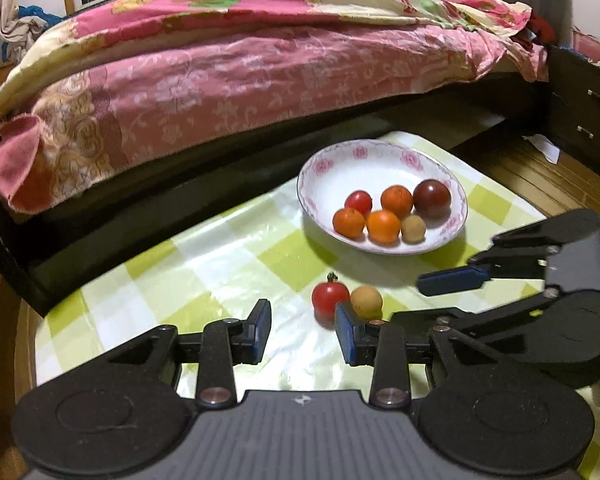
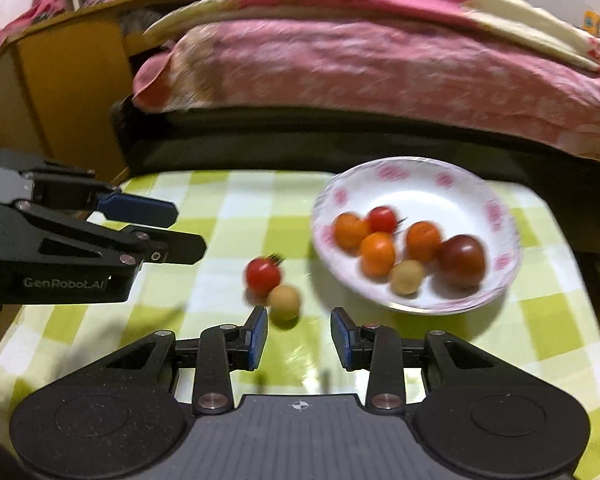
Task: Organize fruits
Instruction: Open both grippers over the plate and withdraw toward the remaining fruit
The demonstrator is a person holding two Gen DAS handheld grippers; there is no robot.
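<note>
A white floral plate (image 1: 328,168) (image 2: 496,216) holds several fruits: three small oranges, a red cherry tomato, a dark red tomato (image 1: 432,198) (image 2: 461,259) and a tan longan. On the cloth in front of the plate lie a red tomato (image 1: 329,295) (image 2: 263,275) and a tan round fruit (image 1: 366,300) (image 2: 285,301), touching. My left gripper (image 1: 303,328) is open and empty, left of the two loose fruits. My right gripper (image 2: 299,336) is open and empty, just short of the tan fruit. Each gripper shows in the other's view, the right (image 1: 452,280) and the left (image 2: 140,212).
The table wears a green and white checked cloth (image 1: 220,264) (image 2: 204,208). A bed with a pink floral quilt (image 1: 240,80) (image 2: 380,64) runs along the far side. A dark drawer unit (image 1: 584,108) stands at the right, a wooden cabinet (image 2: 60,92) at the left.
</note>
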